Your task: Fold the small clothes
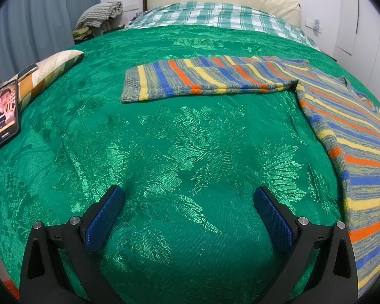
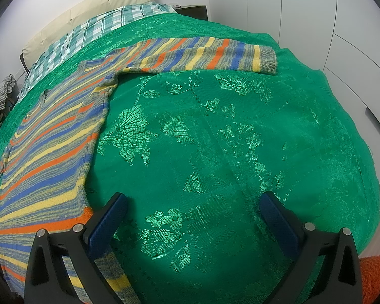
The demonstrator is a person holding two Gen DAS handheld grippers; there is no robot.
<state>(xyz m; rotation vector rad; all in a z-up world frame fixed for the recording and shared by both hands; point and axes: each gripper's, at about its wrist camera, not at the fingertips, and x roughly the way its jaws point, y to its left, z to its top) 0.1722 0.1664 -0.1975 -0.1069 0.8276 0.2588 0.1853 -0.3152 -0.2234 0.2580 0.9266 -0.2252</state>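
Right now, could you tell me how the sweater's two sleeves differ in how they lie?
The left sleeve points left, its cuff toward the phone. The right sleeve points right, its cuff toward the wardrobe. Both lie flat and straight on the green bedspread, unfolded, with matching stripes.

The left gripper [image 1: 188, 217] has two matte black plastic arms, each ending in a rectangular blue pad [image 1: 104, 219] with a fine dotted grip texture. Round silver screw heads [image 1: 74, 220] sit at the pivots, and triangular cut-outs lighten the black frames. The right gripper [image 2: 193, 224] is built alike: black arms, textured blue pads [image 2: 281, 226], silver screws [image 2: 309, 226].
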